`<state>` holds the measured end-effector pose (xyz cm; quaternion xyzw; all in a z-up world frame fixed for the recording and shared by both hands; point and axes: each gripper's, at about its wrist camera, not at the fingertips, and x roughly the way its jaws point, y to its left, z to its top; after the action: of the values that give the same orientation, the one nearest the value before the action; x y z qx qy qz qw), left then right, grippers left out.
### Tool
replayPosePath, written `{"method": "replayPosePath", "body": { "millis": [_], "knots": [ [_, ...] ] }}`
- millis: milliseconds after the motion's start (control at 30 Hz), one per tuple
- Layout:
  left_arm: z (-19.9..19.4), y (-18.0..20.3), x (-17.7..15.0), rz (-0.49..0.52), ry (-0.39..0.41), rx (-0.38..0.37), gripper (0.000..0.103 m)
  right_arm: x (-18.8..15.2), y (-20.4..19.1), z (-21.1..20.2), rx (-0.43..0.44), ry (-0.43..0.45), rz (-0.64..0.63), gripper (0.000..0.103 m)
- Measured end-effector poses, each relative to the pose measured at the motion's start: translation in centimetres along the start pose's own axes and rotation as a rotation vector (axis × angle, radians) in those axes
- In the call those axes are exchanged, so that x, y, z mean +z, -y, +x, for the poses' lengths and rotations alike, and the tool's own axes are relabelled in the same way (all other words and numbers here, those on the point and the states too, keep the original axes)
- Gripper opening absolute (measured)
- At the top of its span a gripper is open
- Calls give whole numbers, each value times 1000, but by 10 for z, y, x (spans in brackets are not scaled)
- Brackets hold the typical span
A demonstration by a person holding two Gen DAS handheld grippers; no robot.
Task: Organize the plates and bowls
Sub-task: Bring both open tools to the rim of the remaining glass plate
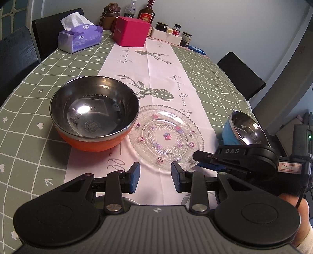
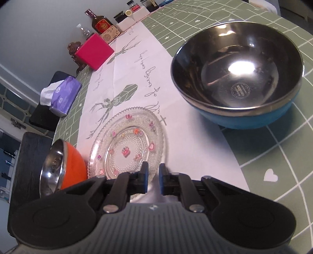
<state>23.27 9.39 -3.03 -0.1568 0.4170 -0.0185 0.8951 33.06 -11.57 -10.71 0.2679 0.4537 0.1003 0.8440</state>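
A clear glass plate (image 1: 166,136) with small pink flowers lies on the white table runner (image 1: 156,78). To its left, touching its rim, stands a steel-lined orange bowl (image 1: 93,117), and to its right a steel-lined blue bowl (image 1: 240,129). My left gripper (image 1: 155,175) is open at the plate's near rim, with nothing pinched. My right gripper (image 1: 199,159) comes in from the right, its jaws closed on the plate's near-right rim. In the right wrist view the right gripper (image 2: 153,175) sits at the near edge of the plate (image 2: 127,144), the orange bowl (image 2: 66,164) left, the blue bowl (image 2: 238,74) upper right.
At the table's far end stand a purple tissue pack (image 1: 80,37), a pink box (image 1: 131,32), bottles (image 1: 145,13) and jars (image 1: 177,33). Black chairs (image 1: 242,74) line both sides. The green checked cloth (image 1: 25,127) covers the table around the runner.
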Motion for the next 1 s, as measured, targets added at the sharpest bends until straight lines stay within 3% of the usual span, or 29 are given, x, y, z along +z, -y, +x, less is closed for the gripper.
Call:
{"method": "replayPosePath", "body": {
  "millis": [200, 333, 667, 800, 933, 1000],
  "knots": [
    [-3, 11, -4, 17, 6, -1, 39, -12, 12, -25, -38, -15, -47, 5],
    [-2, 25, -11, 58, 4, 0, 45, -23, 31, -50, -49, -51, -77, 5],
    [18, 62, -38, 134, -97, 6, 42, -28, 84, -100, -90, -28, -86, 0],
    [22, 68, -48, 156, -92, 83, 32, -26, 94, -105, -80, -27, -88, 0],
    [21, 66, -45, 144, -87, 74, 31, -24, 93, -104, -68, -36, -102, 6],
    [22, 70, -44, 166, -95, 62, 22, -25, 92, -103, -67, -44, -104, 6]
  ]
}}
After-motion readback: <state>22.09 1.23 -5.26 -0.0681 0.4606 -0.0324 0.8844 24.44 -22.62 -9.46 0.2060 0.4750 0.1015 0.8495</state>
